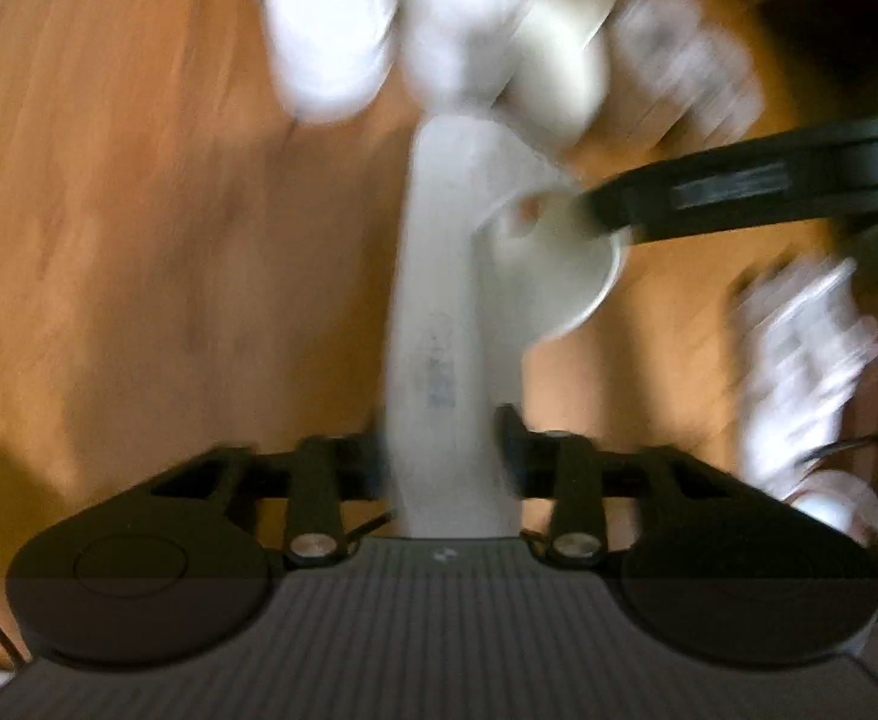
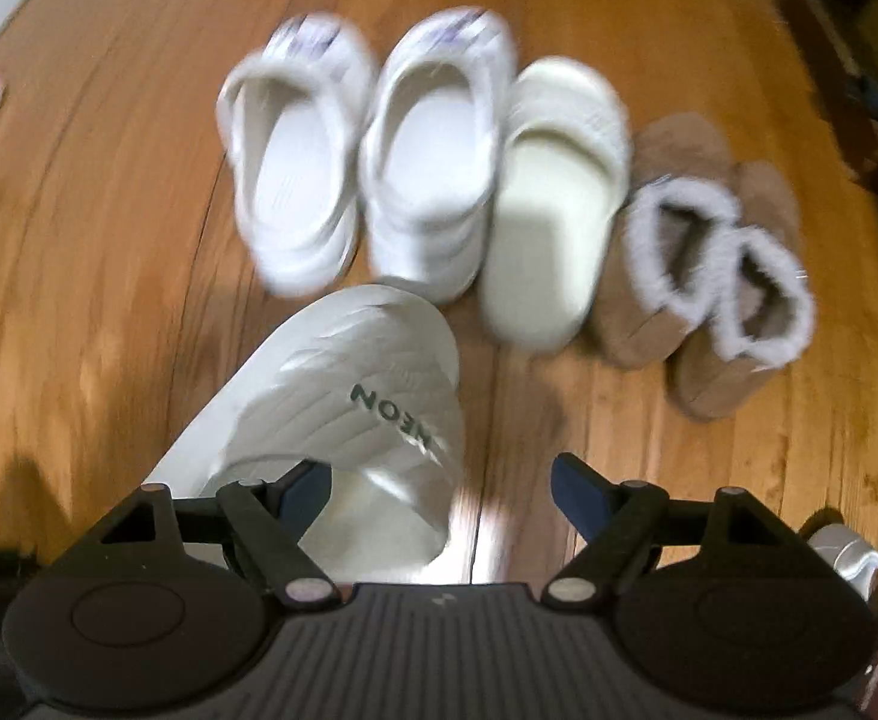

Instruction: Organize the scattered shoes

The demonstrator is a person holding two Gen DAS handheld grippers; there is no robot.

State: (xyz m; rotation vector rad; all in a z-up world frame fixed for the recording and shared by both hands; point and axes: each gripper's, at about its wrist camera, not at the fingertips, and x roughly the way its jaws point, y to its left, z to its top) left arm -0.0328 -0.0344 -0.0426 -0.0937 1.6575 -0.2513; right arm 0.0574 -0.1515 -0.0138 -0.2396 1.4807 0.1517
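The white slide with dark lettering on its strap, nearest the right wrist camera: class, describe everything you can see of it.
The white slide looks like moulded foam or rubber, with a broad ribbed strap bearing dark green letters. It sits sole down on the wooden floor, angled, apart from its cream partner in the row. The right tool is open over its heel end, one finger above the footbed; contact is unclear.

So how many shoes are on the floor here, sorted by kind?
White clogs: 2
Cream slide: 1
White slide with lettering: 1
Tan fur-lined boots: 2
Total in the right wrist view: 6
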